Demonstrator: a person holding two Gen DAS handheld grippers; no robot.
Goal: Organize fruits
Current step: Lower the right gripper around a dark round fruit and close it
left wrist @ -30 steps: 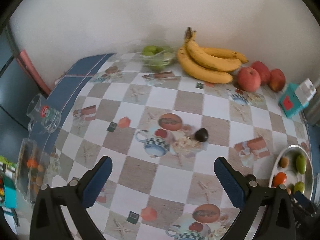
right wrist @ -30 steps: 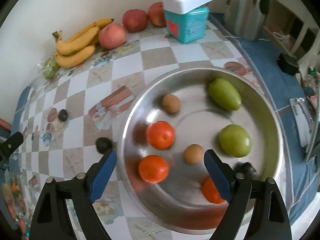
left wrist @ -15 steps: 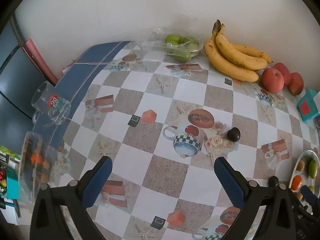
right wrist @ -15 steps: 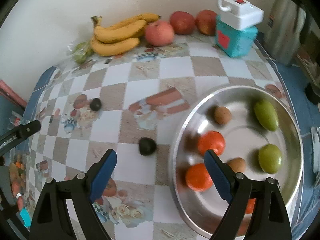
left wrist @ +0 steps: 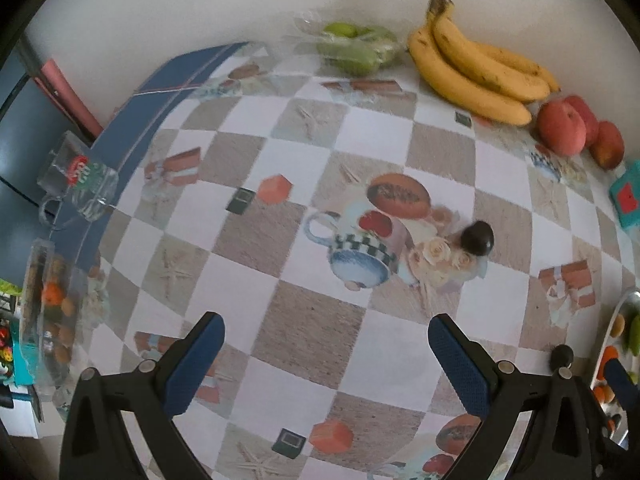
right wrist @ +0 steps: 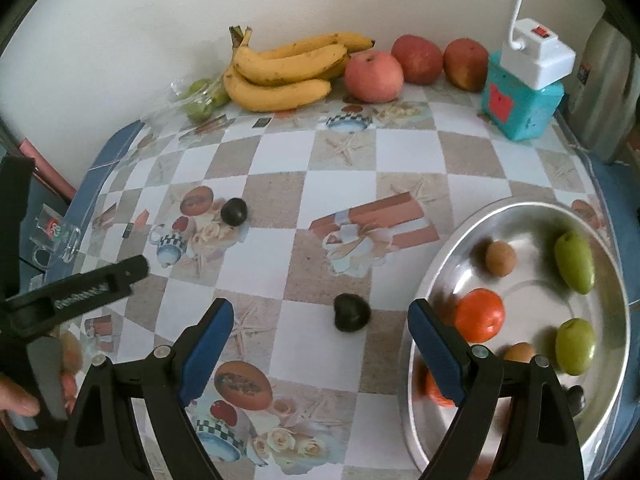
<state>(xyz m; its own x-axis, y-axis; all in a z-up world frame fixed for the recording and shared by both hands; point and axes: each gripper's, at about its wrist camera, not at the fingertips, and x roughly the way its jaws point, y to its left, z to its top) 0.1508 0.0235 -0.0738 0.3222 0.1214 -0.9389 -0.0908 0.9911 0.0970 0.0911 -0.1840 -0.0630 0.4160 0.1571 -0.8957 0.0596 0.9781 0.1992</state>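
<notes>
My right gripper [right wrist: 322,334] is open and hangs low over the checkered tablecloth. A small dark fruit [right wrist: 351,312] lies just ahead, in the gap between its blue pads and touching neither. To its right stands a steel tray [right wrist: 520,204] holding oranges [right wrist: 478,314], green fruits [right wrist: 574,262] and small brown fruits [right wrist: 500,258]. A second dark fruit [right wrist: 234,211] lies farther left. In the left wrist view that second dark fruit [left wrist: 477,238] sits ahead and right of my open, empty left gripper [left wrist: 324,354].
Bananas [right wrist: 288,72], apples [right wrist: 374,76] and bagged green fruit [right wrist: 200,100] line the back wall. A teal box with a white plug block [right wrist: 520,104] and a kettle [right wrist: 608,92] stand back right. A glass mug [left wrist: 76,176] and a clear container [left wrist: 44,312] sit at the left edge.
My right gripper swung left from over the tray to the tablecloth, bringing the near dark fruit between its fingers. The left gripper moved closer to the far dark fruit.
</notes>
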